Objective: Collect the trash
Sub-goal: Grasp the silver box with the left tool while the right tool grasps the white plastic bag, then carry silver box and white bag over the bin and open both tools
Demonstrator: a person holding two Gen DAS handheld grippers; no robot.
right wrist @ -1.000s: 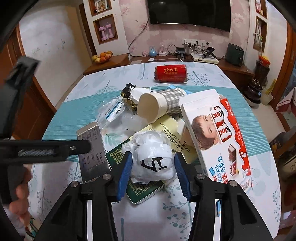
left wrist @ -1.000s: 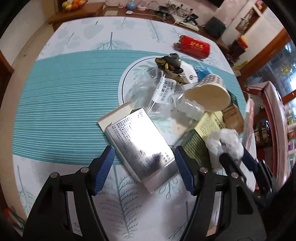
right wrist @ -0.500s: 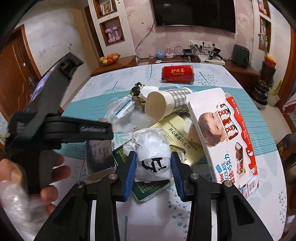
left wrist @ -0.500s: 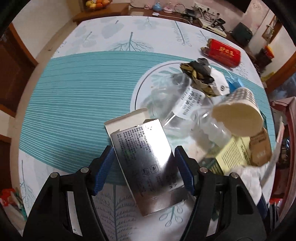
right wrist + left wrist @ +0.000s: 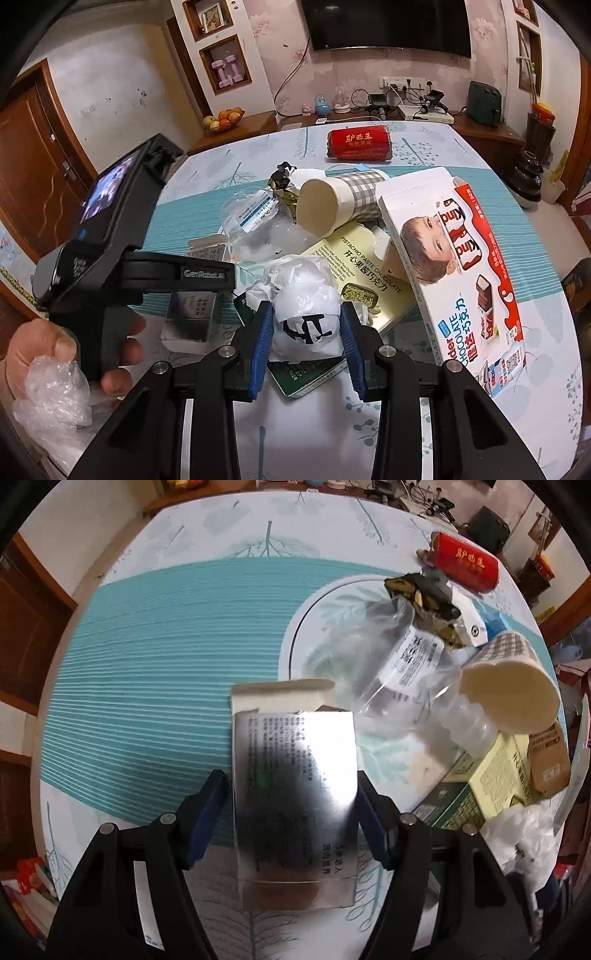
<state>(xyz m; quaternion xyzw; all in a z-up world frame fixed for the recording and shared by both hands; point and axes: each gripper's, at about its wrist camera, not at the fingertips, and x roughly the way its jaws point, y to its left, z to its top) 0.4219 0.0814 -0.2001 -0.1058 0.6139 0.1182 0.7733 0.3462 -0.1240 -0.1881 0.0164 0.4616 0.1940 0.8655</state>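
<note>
Silver cardboard fills the space between the blue pads of the left gripper [image 5: 291, 812]: the silver box [image 5: 295, 794] stands now straight along the fingers, in the lower middle of the left wrist frame. A second ago it lay slanted and the fingers stood wider apart on both sides of it. Now both pads touch its long edges, so I judge the left gripper has closed on the box, though the hold looks light and I cannot see whether the box is already lifted from the table [image 5: 140, 672].

In the right wrist frame, the right gripper [image 5: 306, 339] has also narrowed. Its pads press both sides of the crumpled white bag [image 5: 304, 314] with black marks, in the lower middle of the frame. Before, there was a small gap beside the bag; now there is none, so this gripper holds the bag.

So two pieces of trash are taken at once, and I think the next step is to lift them away.

Further out, the pile remains. Under the bag lies a green and yellow chocolate box [image 5: 354, 280], at the right a big white chocolate carton [image 5: 458, 273], behind it a fallen paper cup [image 5: 340, 206], clear plastic wrap [image 5: 251, 218] and a red packet [image 5: 358, 144] near the upper middle. No bin is visible.
</note>
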